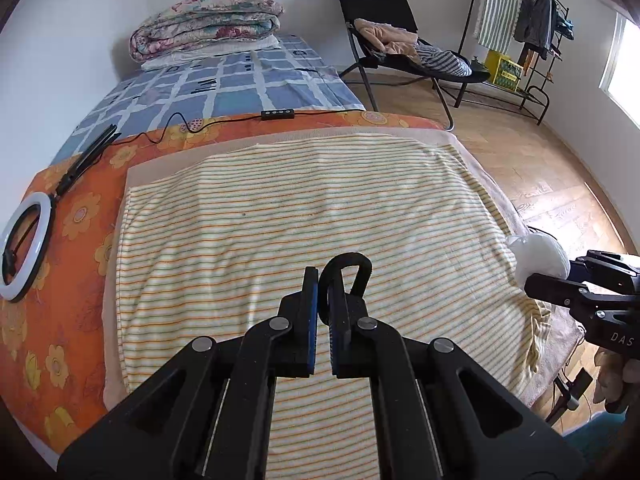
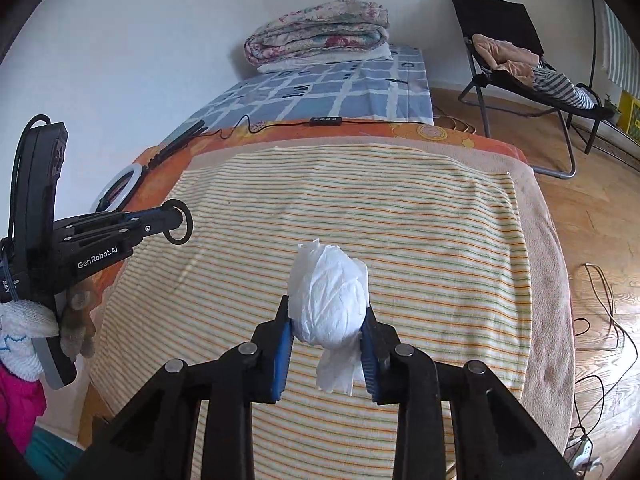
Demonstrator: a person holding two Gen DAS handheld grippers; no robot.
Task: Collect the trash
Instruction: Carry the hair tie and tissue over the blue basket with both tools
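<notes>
It was a home bedroom: a bed (image 1: 280,200) with folded quilts (image 1: 206,20), a chair (image 1: 384,32), and a clothes rack (image 1: 540,28).

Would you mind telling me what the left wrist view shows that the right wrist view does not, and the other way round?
Only the left wrist view shows the clothes rack by the window and the left gripper head-on, shut on a black loop. Only the right wrist view shows the cables on the floor and the paper wad squarely between the right gripper fingers. Both show the striped towel, ring light, folded quilt and black chair.
</notes>
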